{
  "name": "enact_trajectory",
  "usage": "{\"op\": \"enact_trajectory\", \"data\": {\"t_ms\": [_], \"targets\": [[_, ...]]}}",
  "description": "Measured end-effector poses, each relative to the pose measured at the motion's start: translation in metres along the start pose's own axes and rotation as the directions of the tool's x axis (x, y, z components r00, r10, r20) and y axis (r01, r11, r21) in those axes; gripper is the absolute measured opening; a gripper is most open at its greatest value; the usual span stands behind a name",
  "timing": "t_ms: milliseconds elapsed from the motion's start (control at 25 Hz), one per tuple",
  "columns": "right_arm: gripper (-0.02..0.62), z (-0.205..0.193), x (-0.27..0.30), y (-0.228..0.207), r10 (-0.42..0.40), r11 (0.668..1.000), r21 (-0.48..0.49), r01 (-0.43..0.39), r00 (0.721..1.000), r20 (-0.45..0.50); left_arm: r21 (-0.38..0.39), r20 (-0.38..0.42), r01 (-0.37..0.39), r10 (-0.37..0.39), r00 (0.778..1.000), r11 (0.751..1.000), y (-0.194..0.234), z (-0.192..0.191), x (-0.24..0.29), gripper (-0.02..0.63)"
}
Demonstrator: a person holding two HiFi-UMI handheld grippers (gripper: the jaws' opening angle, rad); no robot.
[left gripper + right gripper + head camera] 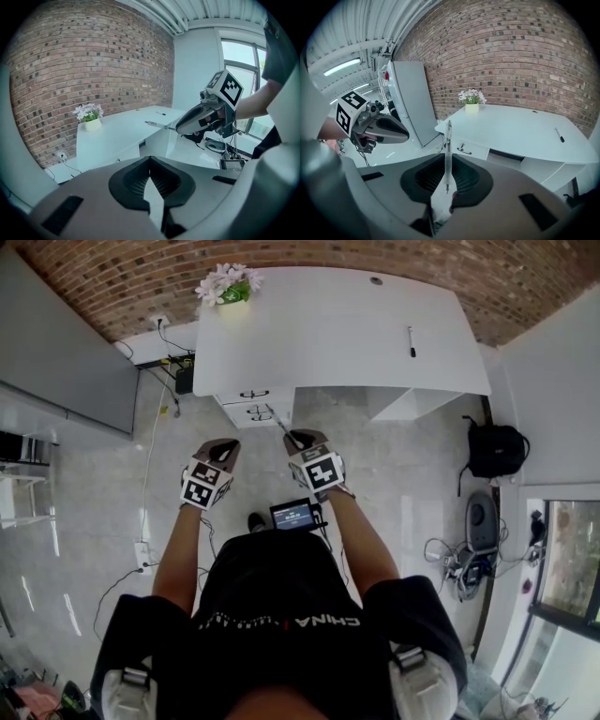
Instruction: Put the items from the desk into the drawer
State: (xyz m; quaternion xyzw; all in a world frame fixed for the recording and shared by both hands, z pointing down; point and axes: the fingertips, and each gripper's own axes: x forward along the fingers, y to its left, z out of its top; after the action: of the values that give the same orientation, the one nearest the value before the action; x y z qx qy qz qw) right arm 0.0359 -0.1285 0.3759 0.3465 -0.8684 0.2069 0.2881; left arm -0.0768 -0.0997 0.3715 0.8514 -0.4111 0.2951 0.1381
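My right gripper is shut on a slim clear pen, which sticks out forward past the jaws towards the desk. My left gripper is held level beside it, shut with nothing in it. Both hang in the air over the floor, short of the white desk. A black marker lies on the desk's right part. Under the desk's left end is a white drawer unit with two handles; its drawers are shut.
A pot of pale flowers stands on the desk's far left corner. A black backpack sits on the floor to the right, with cables and a round device behind it. A grey cabinet lines the left wall.
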Motion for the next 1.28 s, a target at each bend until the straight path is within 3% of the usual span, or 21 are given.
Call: {"op": "enact_trajectory", "data": {"t_ms": [360,560,920,1280], "targets": [[0.054,-0.007,0.016,-0.024,0.072,0.997,-0.015,-0.072,0.997,-0.029,0.049,-0.064,-0.044,0.047,0.997,0.998,0.001,0.001,0.032,0.012],[0.054,-0.018,0.042,-0.031,0.069,0.997,-0.014,-0.069,0.997,-0.041,0.062,-0.021,0.000,0.002,1.000,0.998,0.013,-0.006,0.057,0.012],[0.054,-0.061,0.144,-0.045,0.034,0.997,-0.074,-0.035,0.999,-0.016,0.145,-0.064,0.084,-0.076,0.995,0.986,0.064,-0.081,0.149,0.014],[0.054,-0.116,0.230,-0.069,0.038,0.991,-0.131,-0.037,0.999,0.000,0.244,-0.043,0.068,-0.060,0.997,0.967,0.121,-0.149,0.245,0.081]]}}
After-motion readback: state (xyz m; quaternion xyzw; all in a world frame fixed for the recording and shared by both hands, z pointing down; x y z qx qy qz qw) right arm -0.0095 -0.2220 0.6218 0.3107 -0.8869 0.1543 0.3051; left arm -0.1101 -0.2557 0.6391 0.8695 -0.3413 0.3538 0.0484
